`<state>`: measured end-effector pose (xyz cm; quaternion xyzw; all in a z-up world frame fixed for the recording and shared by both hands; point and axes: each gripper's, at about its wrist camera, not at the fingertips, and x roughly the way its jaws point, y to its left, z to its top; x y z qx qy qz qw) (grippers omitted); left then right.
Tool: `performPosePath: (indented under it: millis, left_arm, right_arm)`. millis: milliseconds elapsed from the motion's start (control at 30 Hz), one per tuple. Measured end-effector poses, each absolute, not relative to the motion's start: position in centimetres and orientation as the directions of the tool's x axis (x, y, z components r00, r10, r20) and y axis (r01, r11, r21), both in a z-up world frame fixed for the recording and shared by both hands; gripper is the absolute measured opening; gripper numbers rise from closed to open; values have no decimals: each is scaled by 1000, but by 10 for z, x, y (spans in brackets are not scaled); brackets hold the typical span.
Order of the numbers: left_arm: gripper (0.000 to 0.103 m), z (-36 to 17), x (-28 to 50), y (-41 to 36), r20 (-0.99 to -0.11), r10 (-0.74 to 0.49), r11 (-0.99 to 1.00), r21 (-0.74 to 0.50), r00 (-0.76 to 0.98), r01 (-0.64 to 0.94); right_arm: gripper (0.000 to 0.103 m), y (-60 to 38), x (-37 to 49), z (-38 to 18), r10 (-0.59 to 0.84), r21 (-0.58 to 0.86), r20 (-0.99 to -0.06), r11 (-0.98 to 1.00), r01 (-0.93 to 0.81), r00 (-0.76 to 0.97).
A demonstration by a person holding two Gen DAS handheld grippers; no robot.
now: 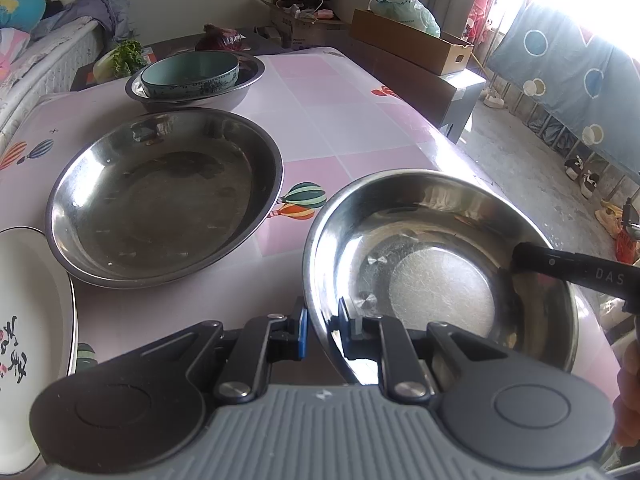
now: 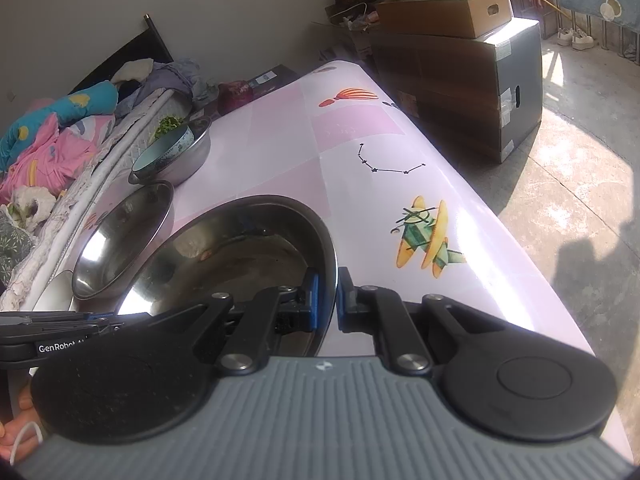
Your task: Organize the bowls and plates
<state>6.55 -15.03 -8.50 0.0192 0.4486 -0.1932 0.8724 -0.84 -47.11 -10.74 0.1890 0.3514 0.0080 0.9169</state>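
A small steel bowl (image 1: 436, 276) sits at the table's near right; both grippers hold its rim. My left gripper (image 1: 322, 330) is shut on its near-left rim. My right gripper (image 2: 328, 300) is shut on its right rim; its finger (image 1: 568, 270) reaches into the bowl (image 2: 240, 256) from the right. A larger steel plate (image 1: 164, 196) lies to the left, also in the right wrist view (image 2: 120, 240). A teal bowl (image 1: 190, 74) sits inside another steel bowl (image 1: 240, 90) at the far end. A white plate (image 1: 28, 332) with a floral print lies at the near left.
The table has a pink patterned cover (image 2: 360, 152). A bed with bedding (image 2: 52, 136) runs along its left side. Cardboard boxes (image 2: 460, 76) stand beyond the far right corner. Greens (image 1: 128, 54) and a red bag (image 1: 220, 38) lie behind the table.
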Motion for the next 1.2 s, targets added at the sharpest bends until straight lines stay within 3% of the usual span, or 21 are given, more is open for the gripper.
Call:
performPosePath:
  millis: [1200]
  left_arm:
    - [16, -82, 62, -148, -784, -329, 923, -148, 526, 356]
  right_arm:
    - [8, -473, -11, -105, 159, 372, -648, 919, 128, 745]
